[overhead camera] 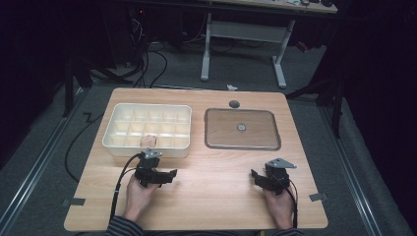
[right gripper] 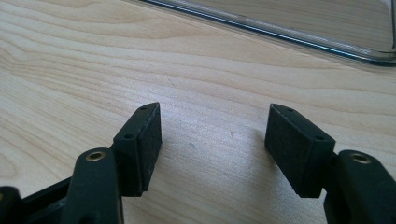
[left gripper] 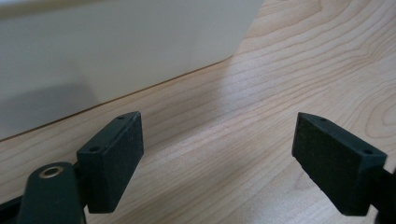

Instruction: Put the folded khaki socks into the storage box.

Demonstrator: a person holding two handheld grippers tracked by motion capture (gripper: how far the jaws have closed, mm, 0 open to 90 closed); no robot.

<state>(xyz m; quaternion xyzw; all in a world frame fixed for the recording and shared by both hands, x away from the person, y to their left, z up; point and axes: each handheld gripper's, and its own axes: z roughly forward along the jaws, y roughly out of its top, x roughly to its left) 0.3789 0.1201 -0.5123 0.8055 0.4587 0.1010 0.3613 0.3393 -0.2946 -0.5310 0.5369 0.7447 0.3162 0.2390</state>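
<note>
Left gripper view — left gripper (left gripper: 217, 149) wide open, empty, above table (left gripper: 280, 70).

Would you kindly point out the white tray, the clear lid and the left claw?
White tray (overhead camera: 114, 142): high view, front-left rim.
Clear lid (overhead camera: 216, 145): high view, front edge.
Left claw (overhead camera: 172, 174): high view, between its fingertips.

A grey disc (overhead camera: 234, 103), perhaps a cap, lies on the table (overhead camera: 206, 196).

Desk (overhead camera: 211, 191): pale wood, wavy grain. Compartment box (overhead camera: 147, 129): cream-white; one pinkish item (overhead camera: 148, 141) in a front cell. Lid (overhead camera: 242, 129): clear, grey-edged, round grey centre. Both grippers' jaws black. Sleeve (overhead camera: 123, 227): dark, fine stripes.
</note>
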